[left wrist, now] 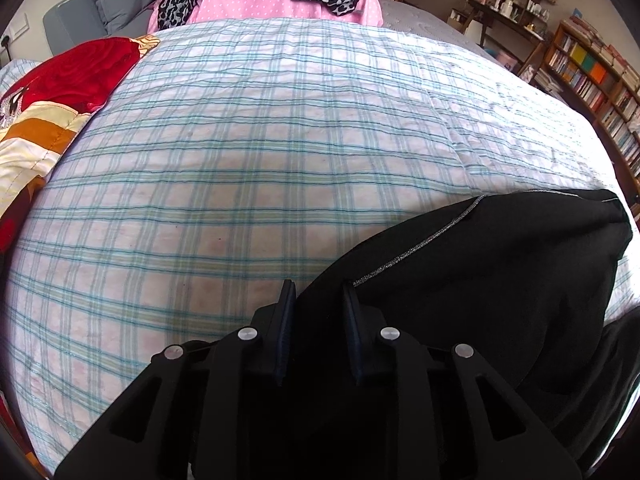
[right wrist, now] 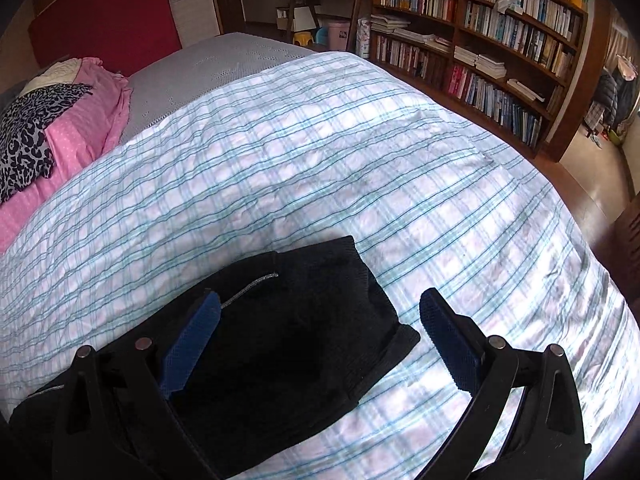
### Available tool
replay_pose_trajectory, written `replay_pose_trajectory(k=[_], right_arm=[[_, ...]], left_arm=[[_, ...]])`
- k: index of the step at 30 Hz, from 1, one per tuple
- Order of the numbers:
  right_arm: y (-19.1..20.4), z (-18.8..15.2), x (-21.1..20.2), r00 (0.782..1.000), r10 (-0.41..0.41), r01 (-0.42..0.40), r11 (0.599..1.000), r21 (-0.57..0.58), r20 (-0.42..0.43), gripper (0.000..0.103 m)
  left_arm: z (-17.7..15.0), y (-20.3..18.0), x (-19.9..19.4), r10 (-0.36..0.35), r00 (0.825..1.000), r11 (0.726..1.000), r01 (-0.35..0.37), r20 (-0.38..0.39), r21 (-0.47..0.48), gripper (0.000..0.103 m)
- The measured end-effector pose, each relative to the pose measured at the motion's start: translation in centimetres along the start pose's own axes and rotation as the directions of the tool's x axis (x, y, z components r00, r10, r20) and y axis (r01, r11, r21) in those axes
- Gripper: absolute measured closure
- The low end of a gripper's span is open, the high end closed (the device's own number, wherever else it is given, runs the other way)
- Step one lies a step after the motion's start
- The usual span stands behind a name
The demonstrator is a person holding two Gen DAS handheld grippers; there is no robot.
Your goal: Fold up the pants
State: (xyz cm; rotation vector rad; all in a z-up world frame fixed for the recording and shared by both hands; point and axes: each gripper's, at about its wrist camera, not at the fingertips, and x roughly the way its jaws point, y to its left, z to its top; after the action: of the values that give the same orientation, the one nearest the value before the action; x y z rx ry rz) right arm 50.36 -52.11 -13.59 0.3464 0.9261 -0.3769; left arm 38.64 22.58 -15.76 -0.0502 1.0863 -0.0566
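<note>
The plaid bed [left wrist: 248, 152] is lying bare beyond the pants [left wrist: 500, 280], up to pink bedding [left wrist: 280, 8]. The left gripper [left wrist: 316, 292] is pointing steeply down, narrowly pinching the pants' black cloth. The right gripper [right wrist: 320, 304] is gaping wide above their folded end, holding nothing.

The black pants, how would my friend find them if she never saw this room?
Look at the big bed with the blue-and-white checked cover. At its near edge, right by the two grippers, lie the black pants. They are the only plain black cloth there, with a thin silvery stripe along the side, unlike the pink sheet and the leopard-print cloth far off at the head end.
</note>
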Motion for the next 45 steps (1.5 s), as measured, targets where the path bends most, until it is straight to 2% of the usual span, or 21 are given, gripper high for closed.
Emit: replay_pose_trajectory(k=[3, 5, 6, 7, 12, 13, 14, 16, 17, 18, 19, 20, 22, 28, 30, 33, 35, 36, 38, 39, 45], right_arm=[[-0.3, 0.8, 2.3, 0.998, 0.043, -0.041, 0.998, 0.037, -0.050, 0.002], [-0.5, 1.2, 3.8, 0.994, 0.066, -0.060, 0.996, 0.064, -0.086, 0.002], [-0.5, 1.4, 4.7, 0.992, 0.071, -0.063, 0.995, 0.072, -0.107, 0.002], [-0.5, 1.5, 5.4, 0.990, 0.067, -0.057, 0.995, 0.080, -0.123, 0.002], [-0.1, 1.4, 7.7, 0.986, 0.056, -0.047, 0.997, 0.061, -0.158, 0.004], [0.3, 1.4, 7.8, 0.987, 0.045, -0.041, 0.999, 0.033, -0.153, 0.008], [0.7, 1.4, 7.8, 0.989, 0.017, -0.018, 1.000, -0.005, -0.150, 0.025], [1.4, 1.2, 7.4, 0.991, -0.012, 0.003, 0.997, -0.071, -0.136, 0.039], [1.7, 1.1, 7.0, 0.992, -0.011, -0.002, 0.995, -0.099, -0.128, 0.049], [2.1, 1.1, 6.6, 0.993, -0.009, -0.006, 0.992, -0.122, -0.122, 0.060], [2.5, 1.0, 6.3, 0.993, -0.007, -0.010, 0.990, -0.141, -0.119, 0.065], [2.7, 1.0, 5.9, 0.993, -0.005, -0.013, 0.988, -0.154, -0.117, 0.072], [3.1, 1.1, 4.8, 0.996, -0.008, -0.008, 0.986, -0.168, -0.092, 0.074], [2.3, 2.8, -0.1, 0.999, 0.034, -0.032, 0.993, -0.116, 0.011, 0.075], [2.2, 3.4, -1.9, 0.997, 0.054, -0.048, 0.993, -0.111, 0.049, 0.075], [2.1, 3.8, -4.3, 0.993, 0.082, -0.074, 0.992, -0.098, 0.084, 0.075], [2.3, 3.8, -5.5, 0.992, 0.085, -0.075, 0.991, -0.109, 0.097, 0.075], [2.4, 3.7, -6.0, 0.991, 0.085, -0.073, 0.991, -0.111, 0.100, 0.075], [2.1, 3.5, -6.4, 0.992, 0.083, -0.073, 0.992, -0.102, 0.100, 0.075], [2.0, 3.4, -6.5, 0.992, 0.079, -0.070, 0.993, -0.095, 0.098, 0.075], [1.0, 2.5, -6.5, 0.994, 0.065, -0.059, 0.995, -0.077, 0.085, 0.074]], left_arm=[[0.4, 0.5, 0.6, -0.019, 1.000, 0.999, 0.019, -0.012, -0.027, 0.072], [0.7, 0.5, 0.9, -0.018, 1.000, 1.000, 0.017, -0.016, -0.022, 0.062], [0.9, 0.5, 1.1, -0.002, 1.000, 1.000, 0.001, -0.019, -0.015, 0.039], [1.1, 0.4, 1.5, 0.018, 0.999, 1.000, -0.018, -0.029, -0.009, 0.011], [1.2, 0.1, 2.6, 0.045, 0.998, 0.999, -0.044, -0.051, 0.023, 0.009], [1.2, 0.0, 2.6, 0.040, 0.998, 0.999, -0.038, -0.048, 0.029, 0.012], [1.2, 0.0, 2.5, 0.031, 0.999, 0.999, -0.029, -0.044, 0.033, 0.016], [1.2, -0.4, 2.2, 0.012, 0.999, 0.999, -0.011, -0.033, 0.048, 0.037], [1.2, -0.8, 2.0, 0.007, 0.999, 0.998, -0.005, -0.031, 0.056, 0.041], [1.2, -1.1, 1.8, 0.002, 1.000, 0.998, -0.001, -0.030, 0.062, 0.052], [1.3, -1.5, 1.6, -0.001, 1.000, 0.998, 0.003, -0.030, 0.069, 0.064], [1.3, -1.9, 1.5, 0.001, 1.000, 0.997, 0.001, -0.030, 0.079, 0.067], [1.5, -2.6, 1.0, 0.020, 1.000, 0.996, -0.018, -0.020, 0.091, 0.080], [2.6, -1.1, -2.3, 0.059, 0.996, 0.998, -0.060, 0.072, 0.017, 0.101], [2.9, 0.1, -3.8, 0.077, 0.992, 0.997, -0.076, 0.104, -0.018, 0.102], [3.1, 1.9, -5.1, 0.011, 0.994, 0.998, -0.004, 0.109, -0.057, 0.102], [2.8, 2.2, -5.5, 0.009, 0.994, 0.999, -0.003, 0.109, -0.054, 0.100], [2.7, 2.4, -5.4, -0.008, 0.995, 0.999, 0.013, 0.100, -0.052, 0.097], [2.5, 2.5, -4.6, -0.080, 0.995, 0.995, 0.082, 0.057, -0.048, 0.055], [2.2, 2.5, -4.3, -0.097, 0.993, 0.994, 0.100, 0.060, -0.047, 0.024], [1.8, 0.7, -1.4, -0.133, 0.991, 0.989, 0.134, -0.027, 0.061, 0.025]])
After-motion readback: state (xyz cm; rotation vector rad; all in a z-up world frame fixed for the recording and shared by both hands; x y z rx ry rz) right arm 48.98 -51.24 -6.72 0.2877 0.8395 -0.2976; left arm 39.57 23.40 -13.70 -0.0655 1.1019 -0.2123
